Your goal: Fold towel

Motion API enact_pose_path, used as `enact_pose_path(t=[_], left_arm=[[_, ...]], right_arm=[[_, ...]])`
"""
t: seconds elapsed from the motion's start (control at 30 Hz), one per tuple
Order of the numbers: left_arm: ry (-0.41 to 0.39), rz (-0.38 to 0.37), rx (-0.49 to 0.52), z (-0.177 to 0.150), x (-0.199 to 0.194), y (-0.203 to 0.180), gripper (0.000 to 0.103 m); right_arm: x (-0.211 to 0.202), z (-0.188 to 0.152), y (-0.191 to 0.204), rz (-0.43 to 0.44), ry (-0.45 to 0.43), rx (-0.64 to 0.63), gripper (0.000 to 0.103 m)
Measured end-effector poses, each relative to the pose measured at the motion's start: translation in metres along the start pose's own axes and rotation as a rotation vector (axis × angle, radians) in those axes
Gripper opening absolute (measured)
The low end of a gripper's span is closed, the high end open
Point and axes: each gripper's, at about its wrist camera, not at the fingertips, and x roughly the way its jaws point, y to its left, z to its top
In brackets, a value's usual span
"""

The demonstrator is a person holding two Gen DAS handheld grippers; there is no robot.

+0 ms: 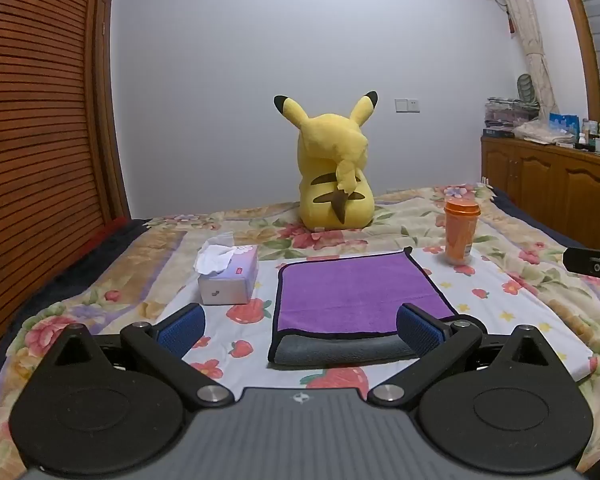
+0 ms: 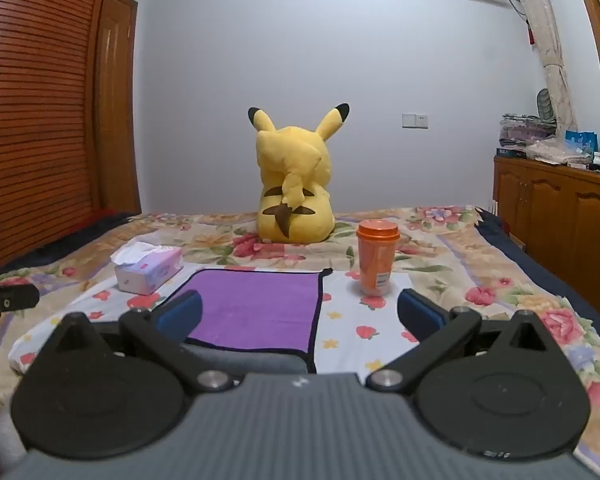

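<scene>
A purple towel (image 1: 352, 292) with black trim lies folded flat on the flowered bedspread; its grey underside shows along the near edge. It also shows in the right wrist view (image 2: 256, 312). My left gripper (image 1: 300, 328) is open and empty, just short of the towel's near edge, its blue fingertips (image 1: 182, 330) spread to either side. My right gripper (image 2: 300, 316) is open and empty, over the towel's near right corner. Part of the right gripper shows at the right edge of the left wrist view (image 1: 596, 268).
A tissue box (image 1: 228, 276) stands left of the towel. An orange lidded cup (image 1: 462, 232) stands at its far right. A yellow plush toy (image 1: 332, 168) sits behind. A wooden cabinet (image 1: 556, 184) lines the right wall, a slatted wardrobe (image 1: 32, 140) the left.
</scene>
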Motion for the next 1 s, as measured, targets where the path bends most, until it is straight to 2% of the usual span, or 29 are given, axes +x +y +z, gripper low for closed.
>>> enact_pose_path(t=[1.0], left_arm=[[-0.009, 0.001, -0.001, -0.0003, 0.0, 0.0, 0.103]], right_arm=[[0.0007, -0.0014, -0.0027, -0.003, 0.001, 0.001, 0.103]])
